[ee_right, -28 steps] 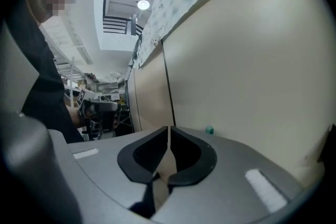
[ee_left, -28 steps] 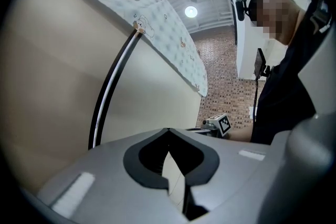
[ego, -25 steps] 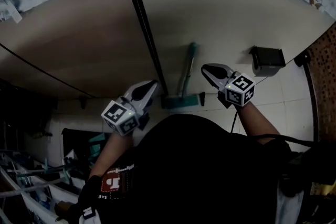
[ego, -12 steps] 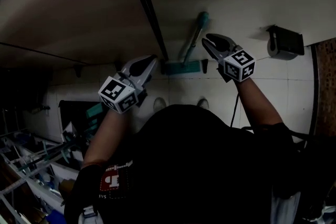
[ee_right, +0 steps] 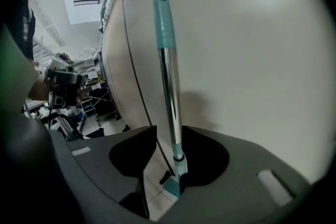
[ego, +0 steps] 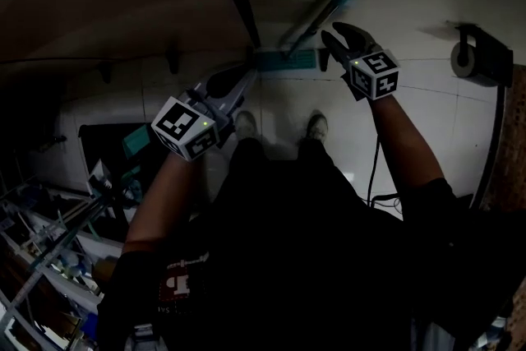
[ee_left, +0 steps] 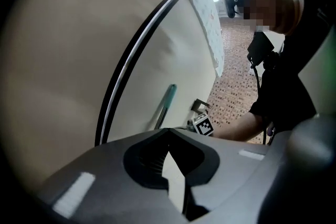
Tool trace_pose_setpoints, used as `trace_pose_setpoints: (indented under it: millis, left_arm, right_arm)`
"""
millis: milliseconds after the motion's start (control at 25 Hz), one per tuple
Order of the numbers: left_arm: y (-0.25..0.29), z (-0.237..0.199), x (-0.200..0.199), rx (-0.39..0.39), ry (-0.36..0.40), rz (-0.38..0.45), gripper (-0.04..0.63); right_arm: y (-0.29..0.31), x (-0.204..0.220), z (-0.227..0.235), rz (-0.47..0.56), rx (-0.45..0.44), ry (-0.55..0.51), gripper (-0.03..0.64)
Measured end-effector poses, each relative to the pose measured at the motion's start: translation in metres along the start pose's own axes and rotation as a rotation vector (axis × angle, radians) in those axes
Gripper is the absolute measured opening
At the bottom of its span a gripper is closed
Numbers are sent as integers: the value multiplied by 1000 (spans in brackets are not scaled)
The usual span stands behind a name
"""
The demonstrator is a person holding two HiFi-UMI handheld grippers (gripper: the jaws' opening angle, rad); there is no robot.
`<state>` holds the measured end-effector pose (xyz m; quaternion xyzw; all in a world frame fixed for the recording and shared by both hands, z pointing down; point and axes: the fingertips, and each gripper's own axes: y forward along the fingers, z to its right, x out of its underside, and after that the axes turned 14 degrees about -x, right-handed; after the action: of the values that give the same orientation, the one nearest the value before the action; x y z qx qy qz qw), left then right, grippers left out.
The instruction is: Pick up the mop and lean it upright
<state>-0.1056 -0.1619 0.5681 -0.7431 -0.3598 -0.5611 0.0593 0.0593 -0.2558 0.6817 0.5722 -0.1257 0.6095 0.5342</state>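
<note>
A washroom-style corner inside a larger workspace: white tiled floor point(ego: 444, 119), a plain cream wall point(ee_right: 252, 50) carrying a paper-roll holder point(ego: 475, 53), and past the wall's edge, metal racks point(ego: 49, 251) crowded with equipment.

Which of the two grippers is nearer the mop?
The right gripper: its jaws, which have just been opening, empty, face the mop close ahead; the left gripper is farther off.

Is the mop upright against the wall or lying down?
Upright: the mop leans its handle on the wall, with its head down on the floor tiles.
</note>
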Motion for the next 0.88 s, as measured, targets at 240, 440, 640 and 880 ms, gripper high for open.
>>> trace_pose_setpoints:
  millis: [240, 440, 640, 880]
  left_arm:
    - [11, -7, 30, 19, -15, -30, 0]
    - [26, -18, 56, 6, -11, -54, 0]
    - [20, -28, 70, 0, -32, -63, 0]
    - [16, -29, 76, 10, -64, -62, 0]
  right_arm:
    - [35, 47, 8, -56, -21, 37, 214]
    - [62, 78, 21, -123, -23, 10, 225]
    - [87, 104, 24, -178, -17, 16, 224]
    - [98, 114, 30, -206, 20, -29, 151]
